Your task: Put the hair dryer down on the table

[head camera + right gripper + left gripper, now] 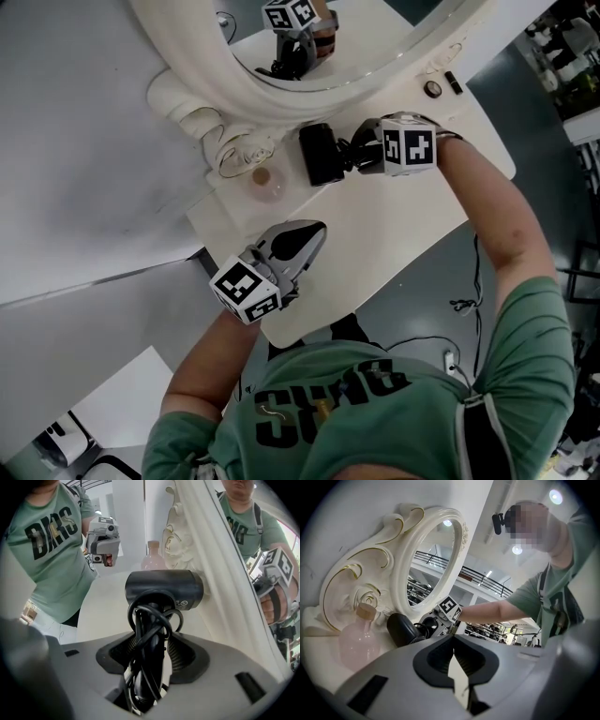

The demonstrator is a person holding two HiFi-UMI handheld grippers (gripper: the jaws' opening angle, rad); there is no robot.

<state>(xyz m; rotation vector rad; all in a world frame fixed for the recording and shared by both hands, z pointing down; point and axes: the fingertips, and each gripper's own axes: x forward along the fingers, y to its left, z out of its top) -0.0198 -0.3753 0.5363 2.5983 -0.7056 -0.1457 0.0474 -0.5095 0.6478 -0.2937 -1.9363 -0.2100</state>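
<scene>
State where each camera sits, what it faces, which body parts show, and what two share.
Head view: on the person's head, steeply down onto the white tabletop; both forearms, green shirt.
Left gripper view: on the left gripper, toward the ornate white oval mirror; right forearm, torso.
Right gripper view: on the right gripper, over the gripped black hair dryer; torso, left hand.
Shared: all three show the hair dryer.

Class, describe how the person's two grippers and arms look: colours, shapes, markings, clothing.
Both the left gripper and right gripper have grey wedge-shaped shells with black ribbed pads, and each carries a white cube printed with black square markers. The person wears a green short-sleeved T-shirt.
</scene>
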